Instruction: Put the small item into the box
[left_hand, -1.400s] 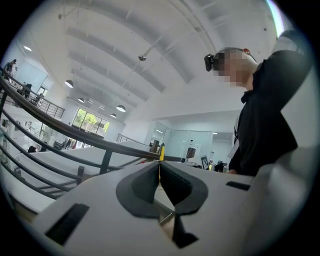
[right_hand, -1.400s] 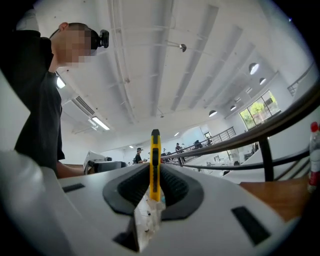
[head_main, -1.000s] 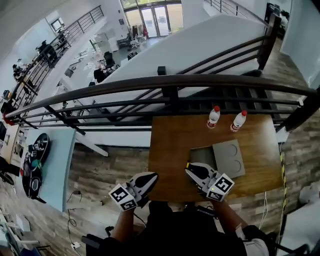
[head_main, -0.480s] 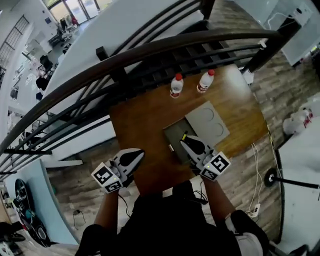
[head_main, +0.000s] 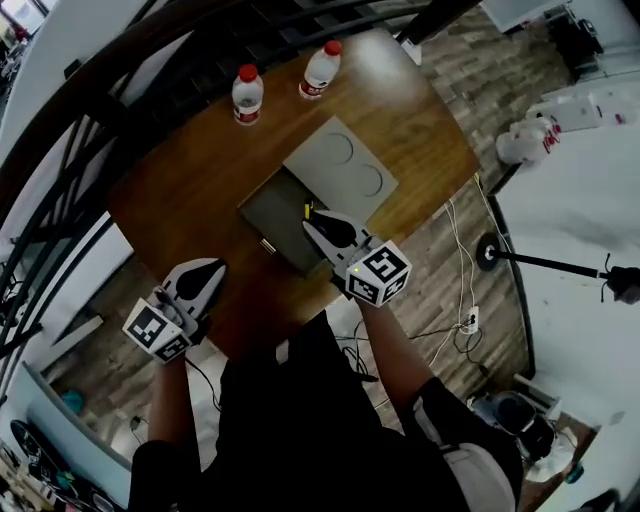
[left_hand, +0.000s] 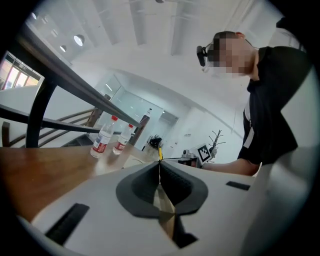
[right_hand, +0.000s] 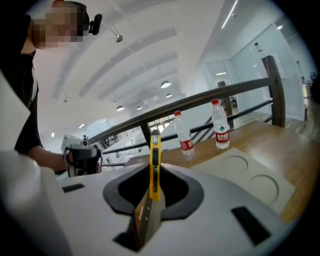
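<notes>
A slim yellow utility knife (right_hand: 154, 165) stands upright between the jaws of my right gripper (right_hand: 153, 186), which is shut on it. From the head view the right gripper (head_main: 314, 220) hovers over the near right edge of the open grey box (head_main: 275, 222), the knife's yellow tip (head_main: 308, 209) poking forward. The box's flat lid (head_main: 345, 167), with two round recesses, lies beside it on the far right. My left gripper (head_main: 210, 270) hangs shut and empty over the table's near left edge; its jaws (left_hand: 160, 175) meet with nothing between them.
Two water bottles with red caps (head_main: 247, 92) (head_main: 320, 66) stand at the far side of the wooden table (head_main: 180, 190). A small pale piece (head_main: 266, 246) lies by the box's near left edge. A dark railing runs behind the table; cables lie on the floor at right.
The head view has swung, so table and box now sit further up and left. My right gripper still carries the knife at the box; the left has stayed by the table's near edge.
</notes>
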